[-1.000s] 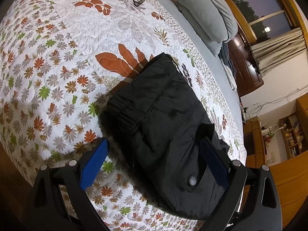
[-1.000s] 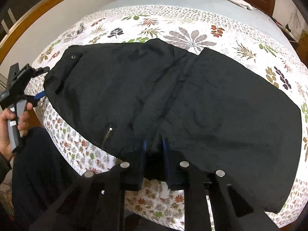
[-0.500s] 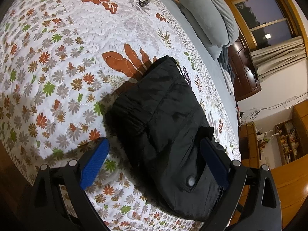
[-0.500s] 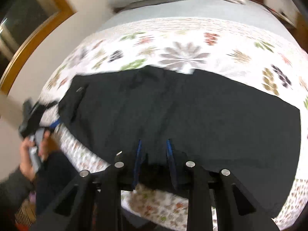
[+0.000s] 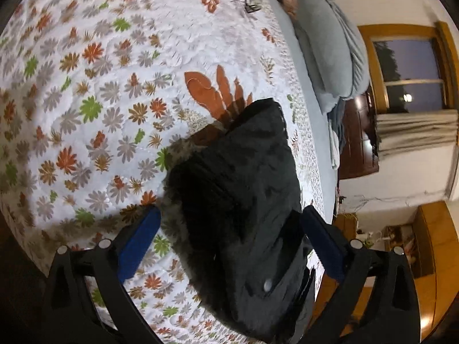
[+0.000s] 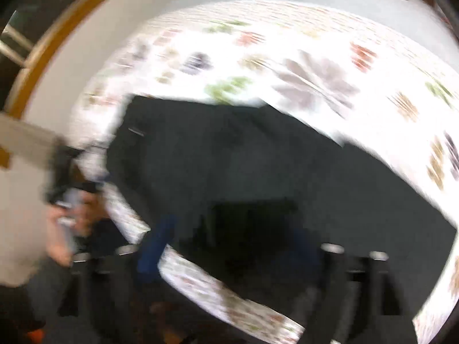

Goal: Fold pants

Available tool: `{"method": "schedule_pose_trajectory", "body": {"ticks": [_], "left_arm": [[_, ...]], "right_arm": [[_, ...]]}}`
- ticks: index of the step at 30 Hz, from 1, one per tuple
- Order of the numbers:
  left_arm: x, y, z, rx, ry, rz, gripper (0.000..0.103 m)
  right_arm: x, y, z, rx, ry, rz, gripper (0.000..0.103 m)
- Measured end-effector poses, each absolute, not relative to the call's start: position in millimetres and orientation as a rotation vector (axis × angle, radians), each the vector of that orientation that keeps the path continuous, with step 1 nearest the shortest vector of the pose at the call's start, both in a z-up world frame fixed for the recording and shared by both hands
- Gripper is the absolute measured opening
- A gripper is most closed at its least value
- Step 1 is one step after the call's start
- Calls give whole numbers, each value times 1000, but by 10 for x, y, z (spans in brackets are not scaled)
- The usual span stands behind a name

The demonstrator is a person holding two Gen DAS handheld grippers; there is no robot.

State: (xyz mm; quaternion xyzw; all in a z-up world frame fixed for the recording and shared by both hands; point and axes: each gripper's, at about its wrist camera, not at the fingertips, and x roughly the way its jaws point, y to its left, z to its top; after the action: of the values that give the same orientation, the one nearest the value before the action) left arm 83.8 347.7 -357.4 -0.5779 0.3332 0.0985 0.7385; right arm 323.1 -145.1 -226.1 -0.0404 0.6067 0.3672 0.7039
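Left wrist view: left gripper (image 5: 229,240) hangs over the near edge of the bed, its blue pads (image 5: 137,240) spread wide
Left gripper, contact: black pants (image 5: 241,200) lie between the two fingers; the left pad stands clear of the cloth over the quilt, while the right pad sits at the fabric's edge, and whether it touches cannot be told
Pants, left end: bunched in a thick fold with a small pale snap (image 5: 268,285) showing on a flap near the right finger
Quilt: floral quilt (image 5: 86,86) covers the bed, with a grey pillow (image 5: 327,51) at its far end and a small dark object (image 5: 251,1) lying on it, too small to identify
Right wrist view: heavily blurred; right gripper (image 6: 229,246) has just been opening and its jaws now stand far apart, with a dark fold of the pants between the fingers and no pad visibly pressing it
Pants, overall: spread sideways across the quilt near the bed's front edge
Left of the right view: a hand (image 6: 66,229) holding the other tool beside the bed's corner
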Motion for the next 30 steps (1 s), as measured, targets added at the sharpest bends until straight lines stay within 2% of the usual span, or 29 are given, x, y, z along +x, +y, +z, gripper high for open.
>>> {"method": "schedule_pose_trajectory", "body": {"ticks": [3,8,11,17,25,30], "left_arm": [[848,3445,-3562,-1288,707,222,100],[842,3323,-3574,-1303,696,208,100],[807,3368,-3634,-1361,667,216,100],[895,3317,-3640,-1361,664,251,100],[908,3373,-3808,-1471,604,239,100],[991,3311,-3768,-1406,644,261,100]], "right_arm": [[3519,-800,-2011,-121,1401,1019,99],[3775,285,-1985,-258,1479,1248,99],[3846,923,-2210,-416,1533,1336,99],[4008,1649,-2732,-558,1607,1392,99],[4179,2154,-3261,-612,1708,1460,99],[4103,2272,-3524,-660,1794,1520,99]]}}
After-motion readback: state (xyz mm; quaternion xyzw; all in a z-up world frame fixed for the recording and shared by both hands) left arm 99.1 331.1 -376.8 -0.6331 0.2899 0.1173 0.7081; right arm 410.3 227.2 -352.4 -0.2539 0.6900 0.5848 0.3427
